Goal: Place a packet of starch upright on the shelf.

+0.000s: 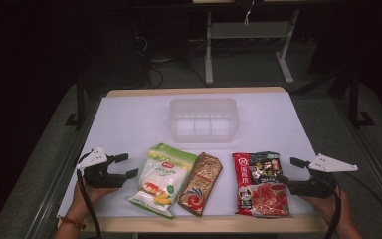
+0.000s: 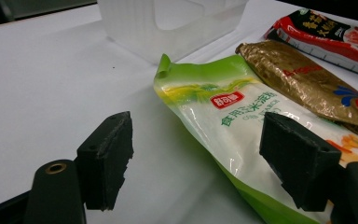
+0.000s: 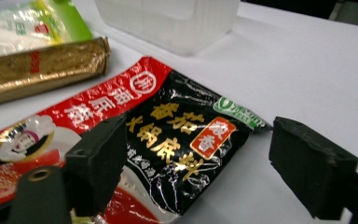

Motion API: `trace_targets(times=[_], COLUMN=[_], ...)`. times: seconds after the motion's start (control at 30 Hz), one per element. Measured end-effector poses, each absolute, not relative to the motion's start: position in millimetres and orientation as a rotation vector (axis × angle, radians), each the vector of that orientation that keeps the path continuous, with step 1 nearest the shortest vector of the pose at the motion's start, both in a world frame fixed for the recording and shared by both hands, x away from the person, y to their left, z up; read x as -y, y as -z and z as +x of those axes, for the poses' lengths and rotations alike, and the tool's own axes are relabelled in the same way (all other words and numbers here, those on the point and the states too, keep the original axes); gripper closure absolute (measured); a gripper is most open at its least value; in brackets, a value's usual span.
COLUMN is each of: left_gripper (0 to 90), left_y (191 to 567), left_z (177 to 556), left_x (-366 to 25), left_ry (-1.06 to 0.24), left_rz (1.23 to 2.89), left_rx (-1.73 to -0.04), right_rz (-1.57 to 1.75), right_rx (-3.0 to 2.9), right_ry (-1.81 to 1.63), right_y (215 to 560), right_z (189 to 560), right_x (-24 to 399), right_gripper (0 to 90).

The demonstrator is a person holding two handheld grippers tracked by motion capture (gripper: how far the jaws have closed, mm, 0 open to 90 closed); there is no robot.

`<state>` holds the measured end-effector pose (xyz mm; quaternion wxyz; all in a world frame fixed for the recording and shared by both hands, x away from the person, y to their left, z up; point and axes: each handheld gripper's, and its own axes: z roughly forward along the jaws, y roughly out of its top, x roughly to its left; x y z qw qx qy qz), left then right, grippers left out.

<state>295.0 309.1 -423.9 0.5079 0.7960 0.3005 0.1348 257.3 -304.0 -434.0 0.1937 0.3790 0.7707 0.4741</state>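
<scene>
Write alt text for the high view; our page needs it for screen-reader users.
Three food packets lie in a row on a white table: a green bag, a gold packet and a red packet. An open left gripper and right gripper flank them, with a clear tub behind.

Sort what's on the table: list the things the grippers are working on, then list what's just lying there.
In hand:
- green and white packet, beside the open left gripper
- red and black packet, at the open right gripper

Lying about:
- gold packet, between the two packets
- clear plastic bin, farther back on the table
</scene>
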Motion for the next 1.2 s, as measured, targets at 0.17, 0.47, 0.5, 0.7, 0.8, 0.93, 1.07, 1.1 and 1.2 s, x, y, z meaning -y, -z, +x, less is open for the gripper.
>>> trace_targets(times=[0.17,0.47,0.5,0.7,0.8,0.93,1.07,1.1,1.2], left_gripper=[21.5,17.7,17.5,17.1,16.2,15.5,15.5,15.5,16.0], left_y=[423.8,428.5,429.0,433.0,435.5,441.0,443.9,443.9,445.1], left_z=[293.7,301.2,302.6,315.2,322.9,332.4,343.2,343.2,350.1], left_x=[-306.4,-295.9,-293.9,-282.6,-277.1,-271.1,-261.7,-261.7,-248.3], left_ry=[-0.317,-0.176,-0.161,-0.018,-0.017,0.049,0.107,0.107,0.185], left_rz=[1.932,1.971,1.979,1.996,2.030,2.050,2.090,2.090,2.132], left_rx=[-0.732,-0.738,-0.729,-0.726,-0.760,-0.761,-0.758,-0.758,-0.722], right_rz=[1.043,1.036,1.034,1.032,1.034,1.037,1.043,1.044,1.045], right_rx=[-2.198,-2.229,-2.226,-2.227,-2.228,-2.239,-2.252,-2.253,-2.252], right_ry=[-1.295,-1.288,-1.282,-1.285,-1.282,-1.280,-1.289,-1.289,-1.301], right_y=[435.1,440.3,440.4,440.6,441.5,443.1,444.2,444.3,444.7], right_z=[257.3,254.2,253.2,250.7,251.1,252.1,252.6,252.7,252.7], right_x=[297.7,296.8,296.6,297.3,297.1,295.4,294.4,294.4,295.2], right_gripper=[16.0,16.2,16.2,16.2,16.2,16.2,16.2,16.2,17.0])
